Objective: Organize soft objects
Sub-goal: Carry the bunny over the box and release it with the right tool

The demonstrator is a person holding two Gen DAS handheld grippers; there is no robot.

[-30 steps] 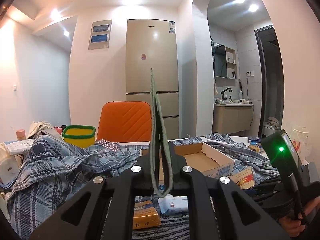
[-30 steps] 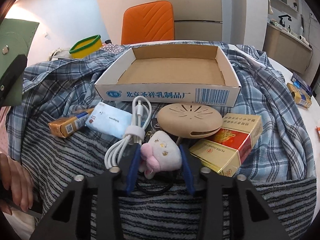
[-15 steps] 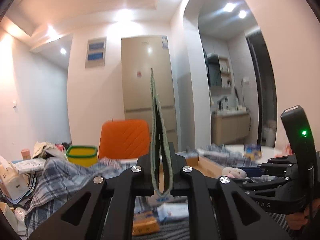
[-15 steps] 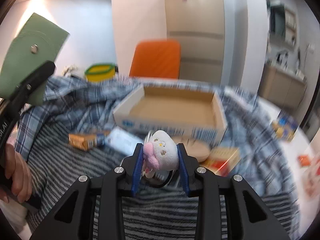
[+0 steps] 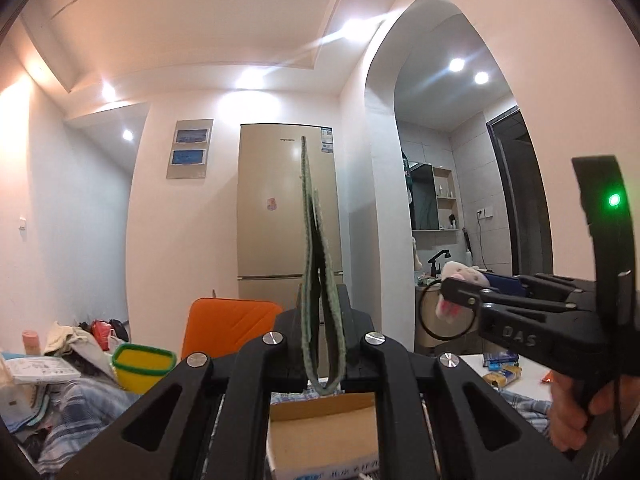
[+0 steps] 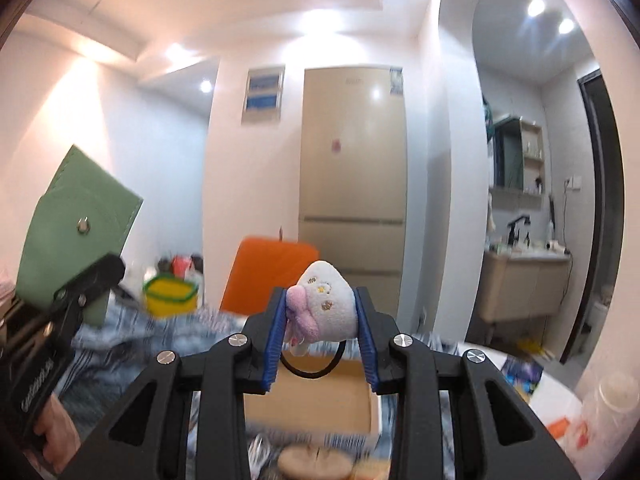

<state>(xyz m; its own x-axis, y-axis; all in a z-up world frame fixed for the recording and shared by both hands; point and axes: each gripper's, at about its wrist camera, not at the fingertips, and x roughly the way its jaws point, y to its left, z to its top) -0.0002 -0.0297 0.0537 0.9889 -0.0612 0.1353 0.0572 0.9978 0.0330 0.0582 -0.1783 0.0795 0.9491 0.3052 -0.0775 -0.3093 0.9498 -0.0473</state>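
My left gripper (image 5: 323,312) is shut on a green felt pouch (image 5: 316,280), held upright and seen edge-on; in the right wrist view the pouch (image 6: 76,232) shows flat with a snap button. My right gripper (image 6: 322,312) is shut on a small white-and-pink plush toy (image 6: 326,304) with a black loop hanging under it. In the left wrist view the plush (image 5: 460,280) sits at the right gripper's tips. Both grippers are raised above the open cardboard box (image 6: 320,400), which also shows in the left wrist view (image 5: 320,436).
An orange chair (image 6: 272,276) and a tall fridge (image 6: 352,176) stand behind the box. A yellow tub with a green rim (image 5: 142,368) sits at the left on plaid cloth (image 5: 76,412). A beige round case (image 6: 312,462) lies below the box. Small packets (image 5: 500,372) lie at the right.
My right gripper has closed on the plush toy, lifted it off the striped cloth and tilted upward. My left gripper has also tilted upward with the pouch.
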